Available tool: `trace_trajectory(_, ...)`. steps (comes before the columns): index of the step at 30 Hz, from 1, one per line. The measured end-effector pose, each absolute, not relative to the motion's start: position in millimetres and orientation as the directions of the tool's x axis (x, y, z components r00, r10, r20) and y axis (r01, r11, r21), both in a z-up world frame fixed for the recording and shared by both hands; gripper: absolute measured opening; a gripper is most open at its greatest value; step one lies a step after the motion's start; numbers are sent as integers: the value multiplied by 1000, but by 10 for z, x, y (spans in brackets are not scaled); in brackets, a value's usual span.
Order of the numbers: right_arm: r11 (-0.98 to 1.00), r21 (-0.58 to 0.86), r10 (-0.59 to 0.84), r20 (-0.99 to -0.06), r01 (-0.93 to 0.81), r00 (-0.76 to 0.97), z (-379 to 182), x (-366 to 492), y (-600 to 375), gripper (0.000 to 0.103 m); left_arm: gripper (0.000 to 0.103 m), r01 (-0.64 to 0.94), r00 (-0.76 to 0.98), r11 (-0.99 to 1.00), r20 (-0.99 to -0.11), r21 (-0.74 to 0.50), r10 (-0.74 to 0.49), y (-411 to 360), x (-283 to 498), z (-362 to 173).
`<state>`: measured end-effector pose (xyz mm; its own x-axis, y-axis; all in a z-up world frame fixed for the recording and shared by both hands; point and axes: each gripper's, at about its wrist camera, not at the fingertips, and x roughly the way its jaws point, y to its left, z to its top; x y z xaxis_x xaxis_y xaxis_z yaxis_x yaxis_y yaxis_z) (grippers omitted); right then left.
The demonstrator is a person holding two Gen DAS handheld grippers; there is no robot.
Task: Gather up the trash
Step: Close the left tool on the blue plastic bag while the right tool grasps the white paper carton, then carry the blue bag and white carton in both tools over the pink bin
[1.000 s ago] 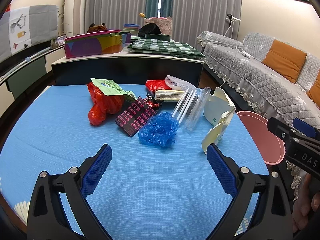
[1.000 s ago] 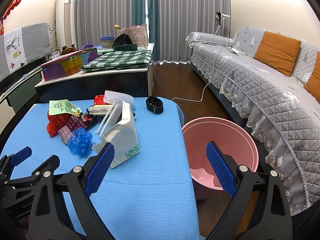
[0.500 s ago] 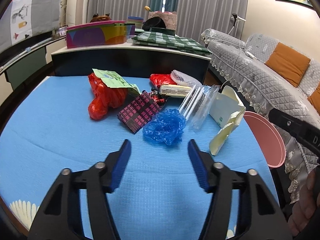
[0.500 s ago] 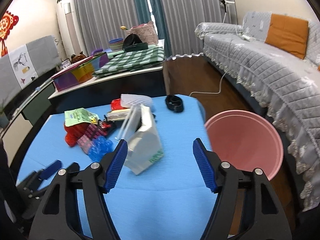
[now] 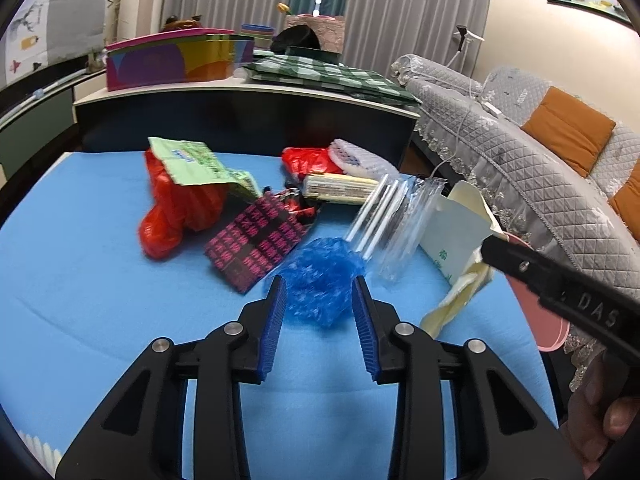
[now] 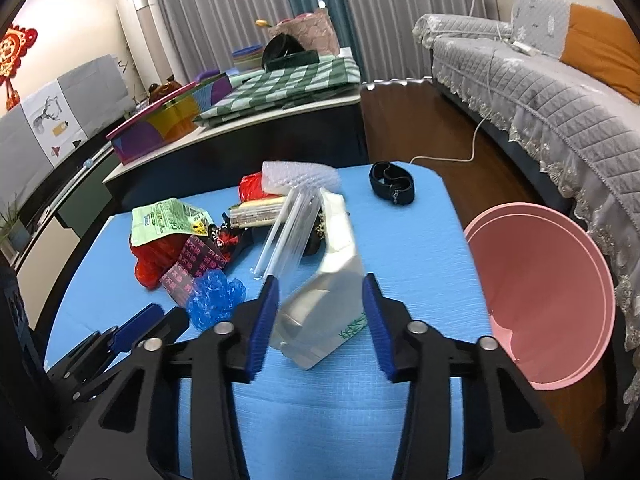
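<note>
Left gripper (image 5: pixel 319 294), half open, brackets the crumpled blue plastic wrapper (image 5: pixel 320 282) on the blue tablecloth (image 5: pixel 80 280); right gripper (image 6: pixel 319 300), similarly parted, straddles the cream paper carton (image 6: pixel 324 312) beside the pink plastic bin (image 6: pixel 552 300).

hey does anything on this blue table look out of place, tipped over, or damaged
Mostly crumpled trash in a loose pile. The white paper bag lies tipped on its side with its top crushed. The black strap sits alone near the far corner, apart from the pile, and looks less like trash. No spills show.
</note>
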<state>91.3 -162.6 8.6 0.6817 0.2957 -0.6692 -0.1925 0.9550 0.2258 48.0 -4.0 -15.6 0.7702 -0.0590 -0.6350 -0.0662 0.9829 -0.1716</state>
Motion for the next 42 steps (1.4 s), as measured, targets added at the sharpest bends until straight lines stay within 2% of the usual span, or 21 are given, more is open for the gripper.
trace_trajectory(2,954,228,298,-669,-194,681,83,930,-1639,39,34,-55,765,982,-640,-181,-75,-66,535,-182)
trace_trajectory(10,958,230,283,-666,-171,690,108,930,-1788,19,33,-44,744,982,-662,-183,-90,-175,667,-272)
trace_trajectory(12,960,225,276,-667,-166,693,118,927,-1818,13,27,-46,733,985,-676,-166,-80,-203,688,-297)
trace_trajectory(14,964,216,263,-666,-157,698,130,913,-1849,8,13,-52,721,986,-690,-156,-71,-218,705,-324)
trace_trajectory(17,968,207,245,-661,-141,710,155,887,-1915,2,5,-62,715,988,-697,-144,-56,-207,696,-337)
trace_trajectory(21,973,193,222,-657,-123,720,170,865,-1990,1,1,-59,726,989,-686,-139,-53,-203,650,-280)
trace_trajectory(42,987,130,151,-586,-92,796,438,477,-2280,0,1,-27,772,989,-632,-148,-73,-258,370,6)
